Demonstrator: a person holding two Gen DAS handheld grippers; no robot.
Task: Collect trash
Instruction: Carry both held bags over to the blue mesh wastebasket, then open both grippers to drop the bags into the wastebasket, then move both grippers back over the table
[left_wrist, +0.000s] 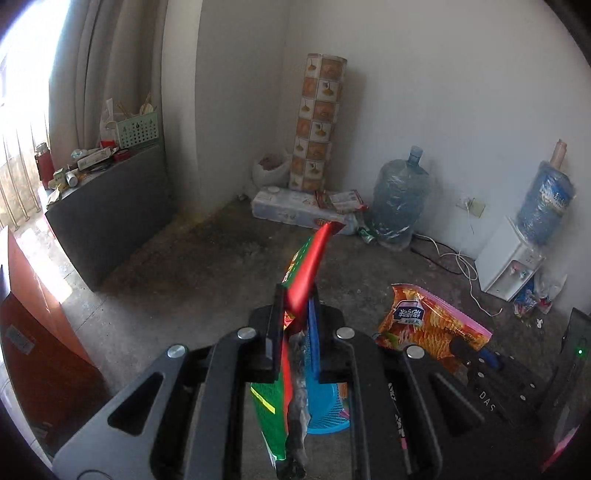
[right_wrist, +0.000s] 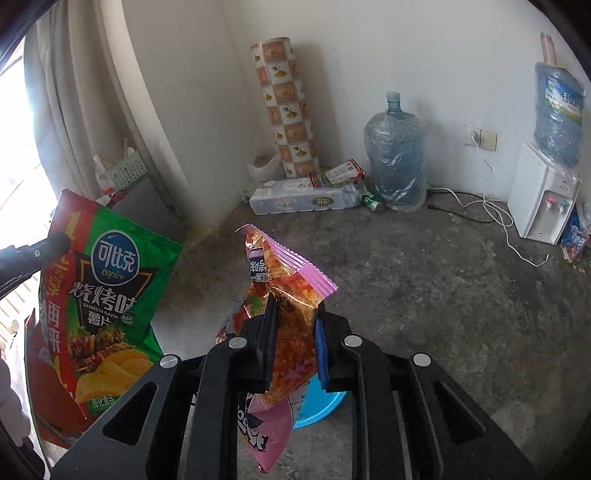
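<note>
My left gripper (left_wrist: 297, 306) is shut on a green and red chip bag (left_wrist: 308, 266), seen edge-on between its pads. The right wrist view shows that same green chip bag (right_wrist: 107, 302) face-on at the left, pinched at its top corner. My right gripper (right_wrist: 293, 314) is shut on an orange and pink snack bag (right_wrist: 288, 280), and the left wrist view has this orange snack bag (left_wrist: 432, 321) at the lower right. A blue plastic basket (left_wrist: 325, 410) sits on the floor below both grippers; the blue basket (right_wrist: 314, 406) is mostly hidden behind the bags.
A patterned roll (right_wrist: 284, 107), a wrapped tissue pack (right_wrist: 303, 197), a green can (right_wrist: 373, 202) and a water jug (right_wrist: 395, 155) stand along the far wall. A white dispenser (right_wrist: 541, 199) with a cord is at the right. A dark cabinet (left_wrist: 110, 221) with clutter stands left, an orange box (left_wrist: 37, 332) nearer.
</note>
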